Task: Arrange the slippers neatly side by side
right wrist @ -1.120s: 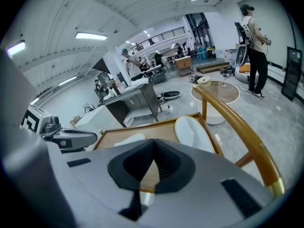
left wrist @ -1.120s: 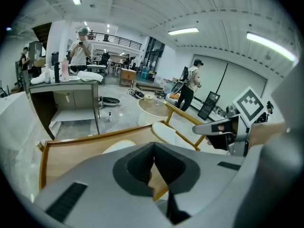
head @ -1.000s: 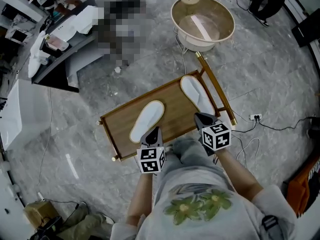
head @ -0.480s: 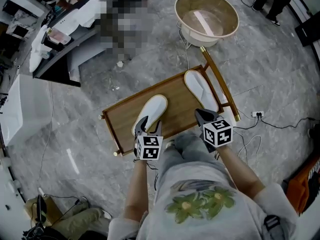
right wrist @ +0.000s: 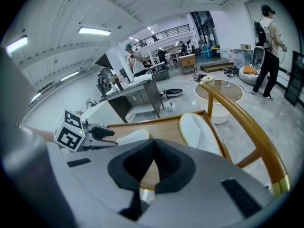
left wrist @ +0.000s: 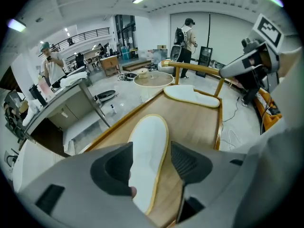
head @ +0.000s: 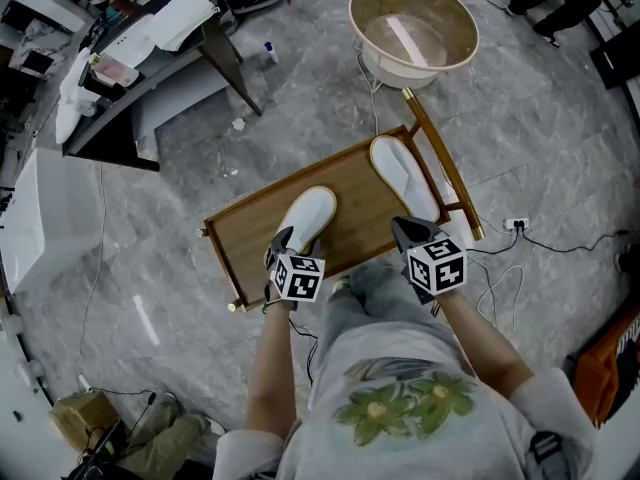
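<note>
Two white slippers lie on a low wooden tray (head: 352,206). The left slipper (head: 308,216) (left wrist: 148,151) is angled at mid-tray; the right slipper (head: 403,188) (left wrist: 192,95) (right wrist: 199,132) lies along the right rail. My left gripper (head: 285,244) (left wrist: 153,164) is open and its jaws have just been opening; they straddle the left slipper's heel without pressing it. My right gripper (head: 407,234) (right wrist: 153,163) is shut and empty, over the tray's near edge just short of the right slipper's heel.
A raised wooden rail (head: 440,163) runs along the tray's right side. A round basin (head: 410,38) stands on the floor beyond it. A dark desk (head: 150,63) is at far left. A power strip with cables (head: 513,230) lies to the right.
My left gripper has dropped forward onto the left slipper's heel and opened from shut. The right gripper has stayed in place.
</note>
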